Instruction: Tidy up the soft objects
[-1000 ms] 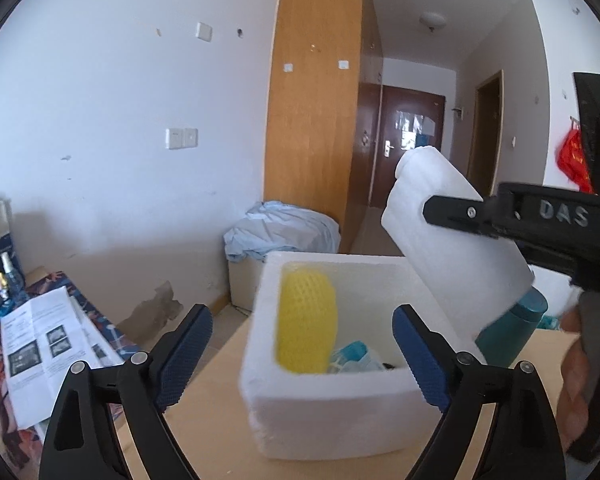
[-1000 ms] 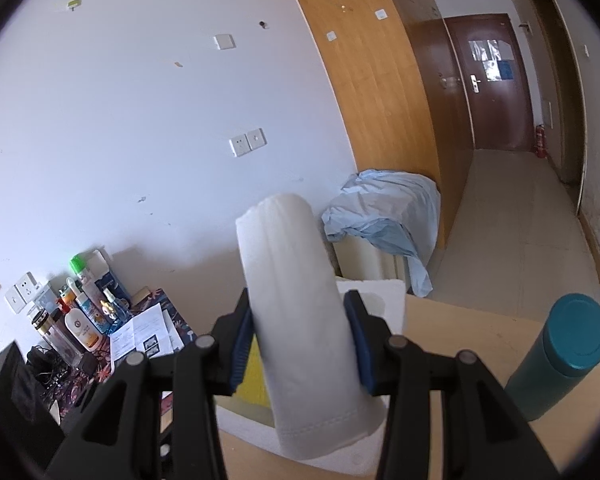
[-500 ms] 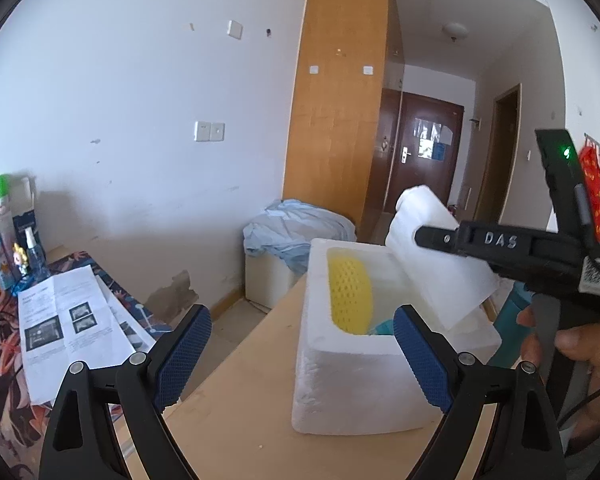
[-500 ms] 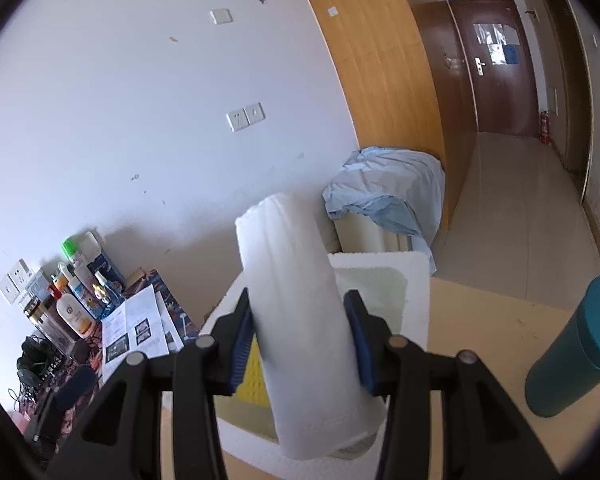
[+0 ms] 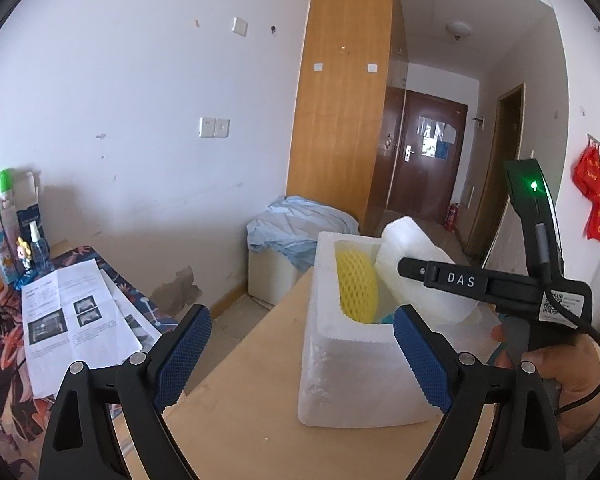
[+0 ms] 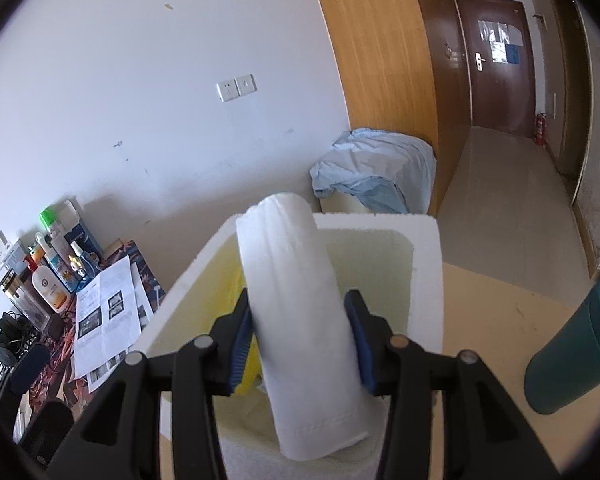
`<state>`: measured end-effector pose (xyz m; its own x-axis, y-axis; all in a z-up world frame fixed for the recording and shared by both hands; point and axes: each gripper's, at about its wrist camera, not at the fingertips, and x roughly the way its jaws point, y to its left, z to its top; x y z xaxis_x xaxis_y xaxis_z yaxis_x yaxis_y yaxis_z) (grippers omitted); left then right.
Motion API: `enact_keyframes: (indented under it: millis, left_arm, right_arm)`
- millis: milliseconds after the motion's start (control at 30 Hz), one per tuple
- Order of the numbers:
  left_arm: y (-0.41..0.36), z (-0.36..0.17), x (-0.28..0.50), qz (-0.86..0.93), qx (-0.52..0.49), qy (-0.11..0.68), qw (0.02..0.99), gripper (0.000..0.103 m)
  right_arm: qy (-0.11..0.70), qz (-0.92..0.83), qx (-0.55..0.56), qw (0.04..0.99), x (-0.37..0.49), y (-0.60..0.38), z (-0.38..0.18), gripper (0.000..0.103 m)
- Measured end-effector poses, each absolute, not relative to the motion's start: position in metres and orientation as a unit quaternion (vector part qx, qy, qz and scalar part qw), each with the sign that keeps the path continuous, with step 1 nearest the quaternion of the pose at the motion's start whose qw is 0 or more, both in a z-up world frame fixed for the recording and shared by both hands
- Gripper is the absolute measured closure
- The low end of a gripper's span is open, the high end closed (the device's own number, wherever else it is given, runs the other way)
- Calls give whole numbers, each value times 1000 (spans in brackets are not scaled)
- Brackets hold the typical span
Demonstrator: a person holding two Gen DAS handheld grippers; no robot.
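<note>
A white foam box [image 5: 352, 364] stands on the wooden table; it also shows in the right wrist view [image 6: 424, 276]. A yellow foam net [image 5: 356, 290] leans inside it, with something teal beside it. My right gripper [image 6: 300, 340] is shut on a rolled white towel [image 6: 300, 320] and holds it tilted over the box's opening; the towel also shows in the left wrist view [image 5: 416, 256]. My left gripper [image 5: 300, 356] is open and empty, a little back from the box's left front.
A teal bottle [image 6: 576, 344] stands to the right of the box. Printed papers [image 5: 68, 320] and several bottles [image 5: 4, 236] lie on a patterned side table at the left. A cloth-covered bin [image 5: 296, 228] sits on the floor behind.
My right gripper has lowered the rolled towel towards the box's opening. My left gripper has drawn back and to the left, so the box looks smaller and further right.
</note>
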<state>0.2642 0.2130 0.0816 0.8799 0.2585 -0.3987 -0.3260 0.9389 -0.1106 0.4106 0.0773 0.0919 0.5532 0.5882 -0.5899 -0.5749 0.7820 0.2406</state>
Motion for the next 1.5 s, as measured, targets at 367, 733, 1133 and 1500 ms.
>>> enact_keyframes:
  millis: [367,733,1133,1500]
  left_arm:
    - [229,71,272,176,-105,218,954,10]
    - [229,73,268,175,-103,214,955,10]
    - [210,74,248,149,-102,217,959,10]
    - [180,80,204,110,-98,210,967,10]
  right_arm:
    - [336,324,-7,885,405,79,92,49]
    - [330,324,-10,887,394,79,93,47]
    - [317,313,-9,895,347,51,98,43]
    - [301,272,0,914,288,12,103,28]
